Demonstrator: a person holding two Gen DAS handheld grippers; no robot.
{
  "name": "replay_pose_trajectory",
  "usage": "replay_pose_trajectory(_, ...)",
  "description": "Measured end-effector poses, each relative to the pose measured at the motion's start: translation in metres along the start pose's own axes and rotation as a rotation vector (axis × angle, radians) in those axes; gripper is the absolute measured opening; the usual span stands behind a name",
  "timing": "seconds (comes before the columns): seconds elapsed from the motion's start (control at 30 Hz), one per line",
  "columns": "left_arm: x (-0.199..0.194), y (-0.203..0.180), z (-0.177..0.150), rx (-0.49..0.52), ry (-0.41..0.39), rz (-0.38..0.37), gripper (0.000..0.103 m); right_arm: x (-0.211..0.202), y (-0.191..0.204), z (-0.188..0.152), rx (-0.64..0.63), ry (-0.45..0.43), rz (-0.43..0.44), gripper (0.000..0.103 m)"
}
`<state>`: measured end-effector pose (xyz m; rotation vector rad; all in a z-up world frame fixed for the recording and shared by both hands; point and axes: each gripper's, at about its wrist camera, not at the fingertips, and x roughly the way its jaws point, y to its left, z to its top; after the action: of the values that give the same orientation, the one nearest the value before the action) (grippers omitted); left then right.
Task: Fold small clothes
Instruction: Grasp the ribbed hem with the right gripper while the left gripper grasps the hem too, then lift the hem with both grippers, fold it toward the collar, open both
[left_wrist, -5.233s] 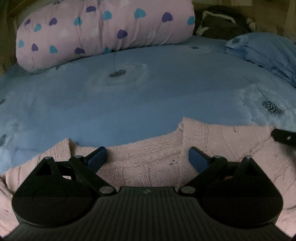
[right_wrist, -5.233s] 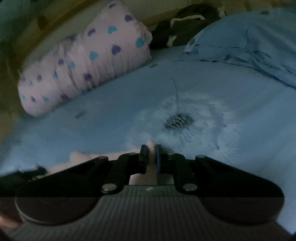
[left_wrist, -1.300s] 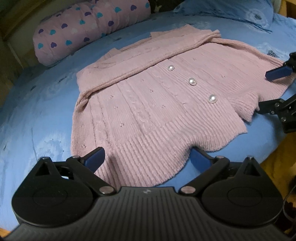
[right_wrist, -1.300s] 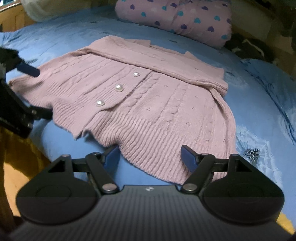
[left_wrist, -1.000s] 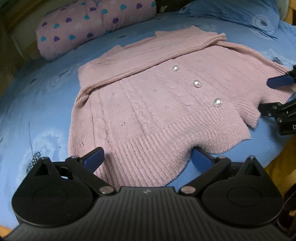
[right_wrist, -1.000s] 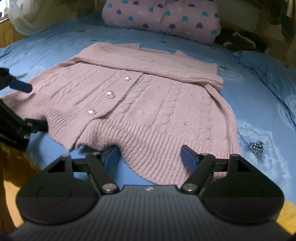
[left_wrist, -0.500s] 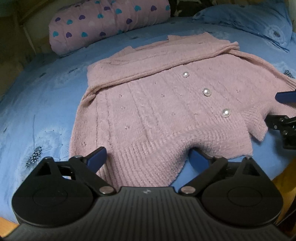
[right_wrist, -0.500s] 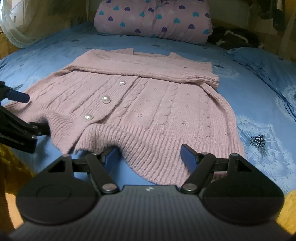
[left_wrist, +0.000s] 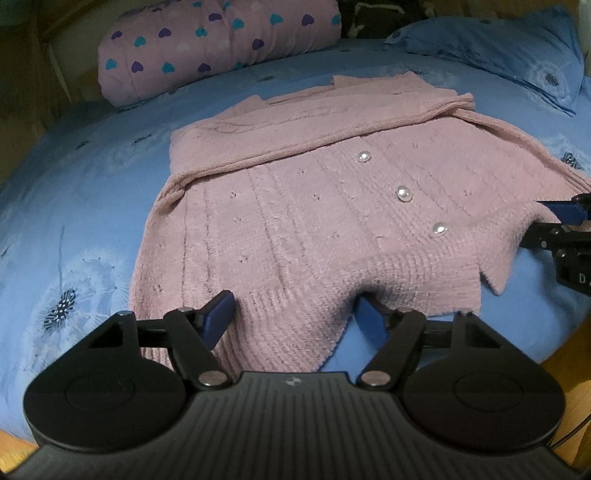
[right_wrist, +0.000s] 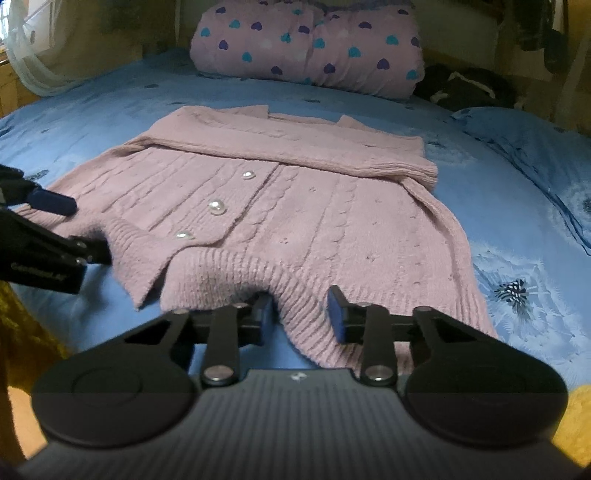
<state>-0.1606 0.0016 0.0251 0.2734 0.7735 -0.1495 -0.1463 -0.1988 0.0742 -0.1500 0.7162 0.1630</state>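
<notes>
Pink cardigan (left_wrist: 314, 206), flat on blue bedspread (left_wrist: 92, 192). Left gripper (left_wrist: 291, 314) and right gripper (right_wrist: 301, 308): at cardigan's near ribbed hem, jaws just closing, hem bunched between, not yet clamped.

Bed with blue dandelion-print sheet (left_wrist: 92, 206), pink knit cardigan (left_wrist: 295, 206) spread flat on it with sleeves folded across the chest, pink heart-print rolled quilt (left_wrist: 221, 44) at the far end, blue pillow (left_wrist: 509, 55) beside it, dark bundle (right_wrist: 469, 86) between them.
</notes>
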Motion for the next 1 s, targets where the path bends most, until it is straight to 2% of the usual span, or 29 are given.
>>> replay_pose_trajectory(0.2,-0.001,0.001,0.002,-0.012,-0.003,-0.009,0.062,-0.002,-0.003,0.002,0.022,-0.008,-0.003,0.022)
replay_pose_trajectory(0.3,-0.001,0.003,0.004,-0.022,-0.003,-0.005,0.048,-0.004,-0.003,0.003,0.027,-0.02,-0.003,0.018)
replay_pose_trajectory(0.37,-0.002,0.005,0.006,-0.039,-0.006,-0.007,0.034,-0.006,-0.005,0.005,0.028,-0.035,-0.007,0.015)
replay_pose_trajectory(0.47,-0.004,0.01,0.011,-0.072,-0.018,-0.021,0.023,-0.009,-0.006,0.01,0.015,-0.062,-0.017,0.014)
replay_pose_trajectory(0.67,-0.015,0.014,0.027,-0.08,-0.071,-0.015,0.017,-0.016,-0.002,0.022,-0.04,-0.127,-0.043,0.013)
replay_pose_trajectory(0.8,-0.029,0.007,0.041,-0.005,-0.156,0.054,0.016,-0.018,-0.002,0.034,-0.074,-0.171,-0.061,0.013)
replay_pose_trajectory(1.0,-0.037,0.009,0.072,0.011,-0.232,0.086,0.015,-0.019,-0.003,0.06,-0.113,-0.236,-0.094,0.012)
